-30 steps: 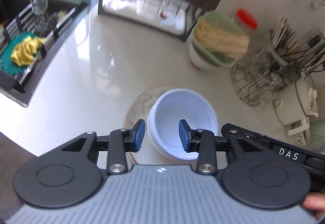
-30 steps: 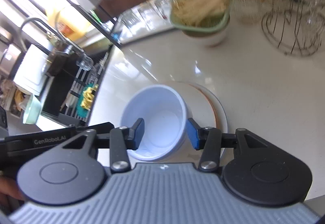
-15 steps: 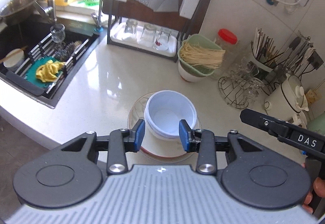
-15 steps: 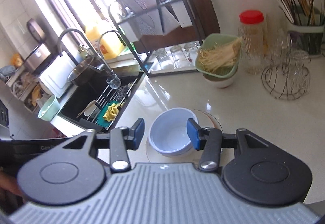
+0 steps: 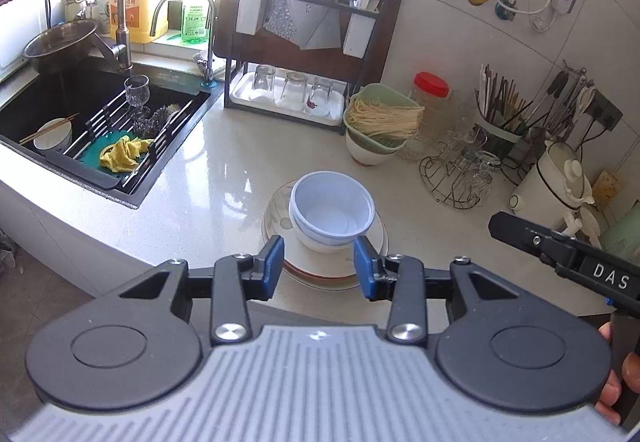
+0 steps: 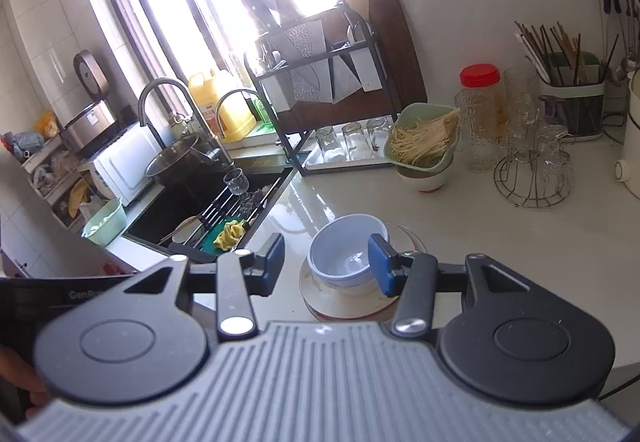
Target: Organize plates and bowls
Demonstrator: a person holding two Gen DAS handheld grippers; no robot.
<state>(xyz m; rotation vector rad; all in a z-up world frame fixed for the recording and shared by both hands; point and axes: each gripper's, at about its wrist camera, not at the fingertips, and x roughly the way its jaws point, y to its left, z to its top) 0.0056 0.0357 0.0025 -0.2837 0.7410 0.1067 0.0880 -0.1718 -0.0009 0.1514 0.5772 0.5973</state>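
Pale blue nested bowls (image 5: pixel 332 209) sit on a small stack of patterned plates (image 5: pixel 320 268) on the pale countertop. My left gripper (image 5: pixel 319 256) hovers above and in front of them, its jaws opening, with nothing between the blue pads. In the right wrist view the same bowls (image 6: pixel 344 252) and plates (image 6: pixel 348 302) lie beyond my right gripper (image 6: pixel 326 256), which is open, empty and clear of the stack. A black bar marked DAS (image 5: pixel 568 254), held by a hand, enters at the right of the left wrist view.
A dark sink (image 5: pixel 80 113) with a drying rack, a wine glass and a yellow cloth lies to the left. Behind are a black dish rack (image 5: pixel 304 41) with glasses, a green colander of noodles (image 5: pixel 380 121), a wire glass holder (image 5: pixel 460 177) and a white kettle (image 5: pixel 552 181).
Both grippers have drawn back and up from the bowls, which now look smaller and farther off. The left jaws stand a little wider.
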